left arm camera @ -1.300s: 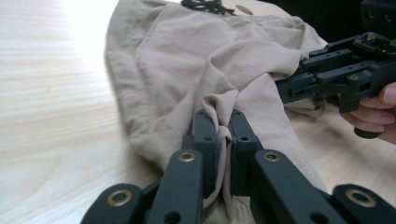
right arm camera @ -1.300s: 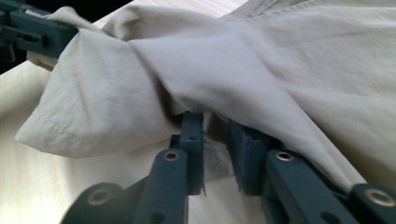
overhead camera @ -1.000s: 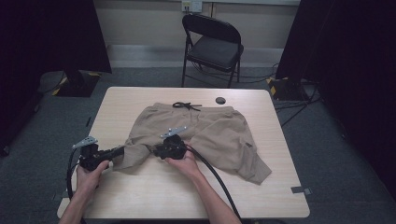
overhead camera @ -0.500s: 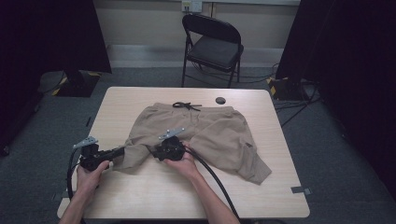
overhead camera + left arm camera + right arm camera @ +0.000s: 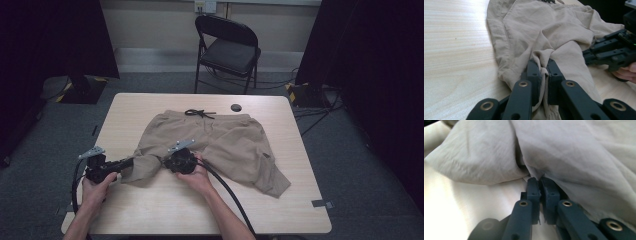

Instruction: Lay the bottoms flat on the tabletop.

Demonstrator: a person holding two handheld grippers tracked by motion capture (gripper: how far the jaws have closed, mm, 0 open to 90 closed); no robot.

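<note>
One pair of tan shorts (image 5: 220, 145) spread mid-table, waistband toward far edge, black drawstring (image 5: 199, 113) on top of waistband. Left leg hem bunched up, pinched between jaws of left gripper (image 5: 541, 72) near table's (image 5: 150, 210) left front. Right gripper (image 5: 540, 187) clamped on a fabric fold at crotch area, jaws pressed together on cloth. Small black disc (image 5: 236, 107) on table just beyond waistband. Folding chair (image 5: 227, 50) behind table, well apart.
</note>
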